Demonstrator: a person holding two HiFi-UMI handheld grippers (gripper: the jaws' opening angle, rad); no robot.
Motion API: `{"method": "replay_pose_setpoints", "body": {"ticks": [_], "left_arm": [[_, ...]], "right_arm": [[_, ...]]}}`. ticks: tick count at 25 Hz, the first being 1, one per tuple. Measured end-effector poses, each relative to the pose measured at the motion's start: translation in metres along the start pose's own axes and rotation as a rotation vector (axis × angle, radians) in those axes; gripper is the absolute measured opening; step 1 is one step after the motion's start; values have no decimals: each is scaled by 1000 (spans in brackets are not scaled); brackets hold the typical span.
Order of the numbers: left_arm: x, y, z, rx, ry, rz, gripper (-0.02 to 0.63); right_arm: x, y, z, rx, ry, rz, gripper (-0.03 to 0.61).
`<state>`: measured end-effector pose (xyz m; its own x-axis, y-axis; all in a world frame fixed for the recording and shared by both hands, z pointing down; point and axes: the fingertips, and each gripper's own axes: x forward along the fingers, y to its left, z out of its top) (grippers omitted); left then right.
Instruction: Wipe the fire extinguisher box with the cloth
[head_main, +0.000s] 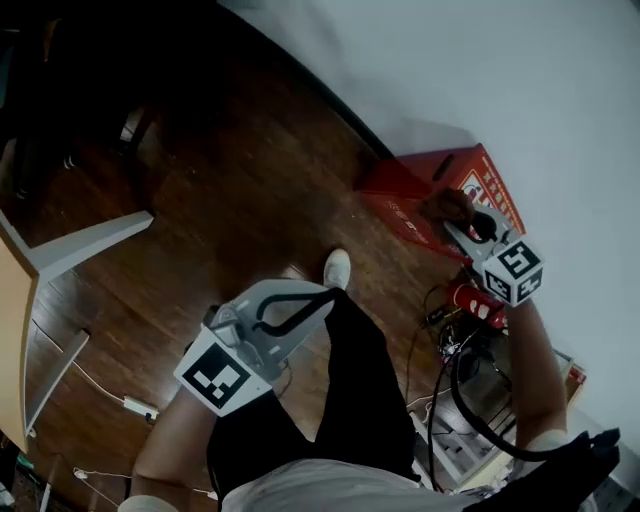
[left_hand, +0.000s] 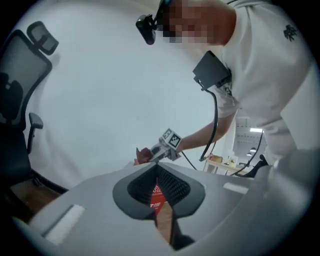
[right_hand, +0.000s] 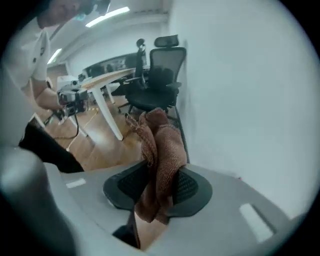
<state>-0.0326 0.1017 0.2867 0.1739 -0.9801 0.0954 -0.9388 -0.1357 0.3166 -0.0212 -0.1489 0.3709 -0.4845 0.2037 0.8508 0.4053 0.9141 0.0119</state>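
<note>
The red fire extinguisher box (head_main: 415, 183) stands on the wood floor against the white wall. My right gripper (head_main: 463, 231) is at the box's top, shut on a bunched brown cloth (head_main: 448, 206) that rests against it. In the right gripper view the cloth (right_hand: 162, 145) sticks up from between the pads of the right gripper (right_hand: 157, 187). My left gripper (head_main: 303, 306) hangs lower left, over the person's dark trouser leg, well away from the box, jaws together with nothing held. The left gripper view shows the right gripper (left_hand: 162, 148), the cloth (left_hand: 144, 155) and a red sliver of the box (left_hand: 157, 199).
A white desk leg (head_main: 85, 245) stands at the left, with a power strip (head_main: 137, 406) and a cord on the floor. Cables and a red object (head_main: 470, 300) lie right of the box. An office chair (right_hand: 157, 82) and a desk (right_hand: 102, 80) stand along the wall.
</note>
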Motion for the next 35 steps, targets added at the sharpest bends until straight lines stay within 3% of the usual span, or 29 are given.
{"method": "replay_pose_setpoints", "body": {"ticks": [4, 8, 12, 17, 22, 25, 28, 35], "left_arm": [[19, 39, 16, 13, 3, 60, 0], [34, 86, 15, -78, -50, 155, 0], [55, 128, 1, -149, -81, 247, 0], [89, 141, -6, -204, -89, 286, 0], [91, 156, -37, -276, -72, 322, 0], [92, 168, -61, -320, -74, 350, 0], [94, 174, -84, -344, -84, 361, 0], [92, 180, -138, -374, -110, 381, 0]], "right_arm": [[14, -76, 10, -342, 249, 88, 118], [66, -108, -21, -593, 578, 347, 118], [121, -122, -73, -734, 853, 561, 118], [180, -122, -122, -804, 970, 684, 118], [222, -131, -182, -789, 1248, 687, 118], [280, -132, -211, -896, 1237, 680, 118], [317, -129, -237, -925, 1259, 660, 118], [391, -127, -284, -1016, 1245, 515, 118]]}}
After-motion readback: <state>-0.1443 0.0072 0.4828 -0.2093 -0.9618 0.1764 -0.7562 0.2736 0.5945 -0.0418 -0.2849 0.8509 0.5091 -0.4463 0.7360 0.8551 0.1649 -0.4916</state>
